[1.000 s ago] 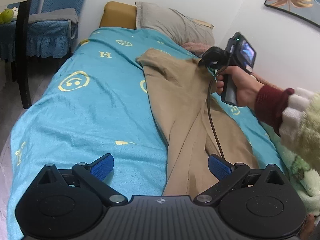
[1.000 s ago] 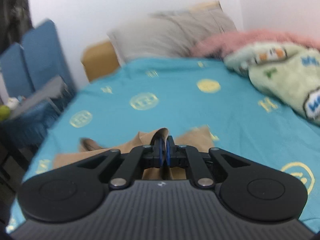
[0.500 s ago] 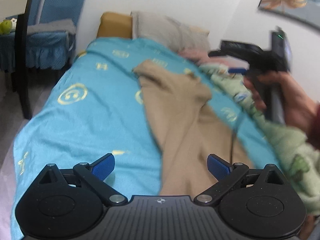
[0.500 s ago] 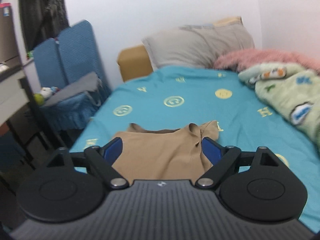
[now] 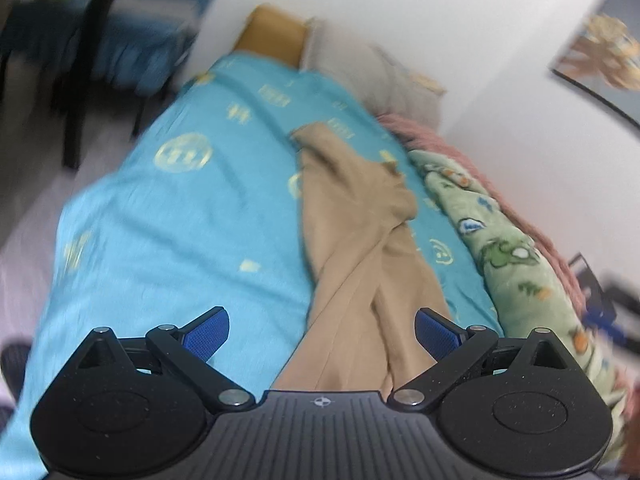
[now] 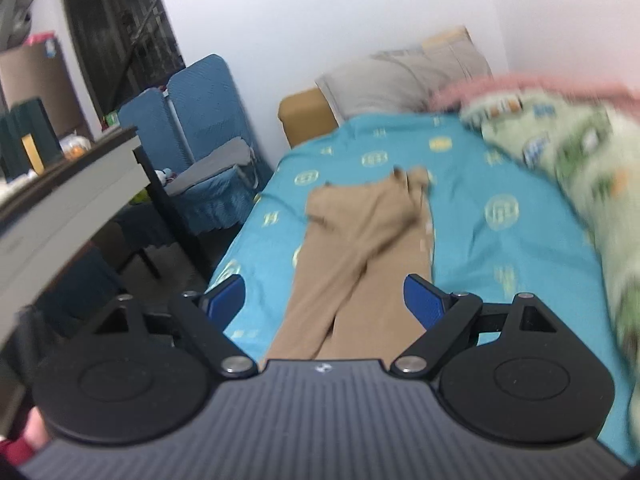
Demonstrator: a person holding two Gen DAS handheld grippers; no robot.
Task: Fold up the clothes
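Tan trousers lie lengthwise on the turquoise bedsheet, waist end toward the pillows, legs running toward me. In the right wrist view the same trousers stretch from mid-bed down under the tool. My left gripper is open above the leg ends, nothing between its blue pads. My right gripper is also open, held above the legs with the cloth lying free below it. At the right edge of the left wrist view a blurred dark and blue shape shows, probably the right tool.
A green patterned blanket and a pink one lie along the wall side. Grey pillow and tan cushion sit at the head. A blue chair and a dark-legged table stand left of the bed.
My right gripper opened, dropped the trousers' waist end and pulled back toward the foot of the bed. Both views have swung; the left tool tilted.
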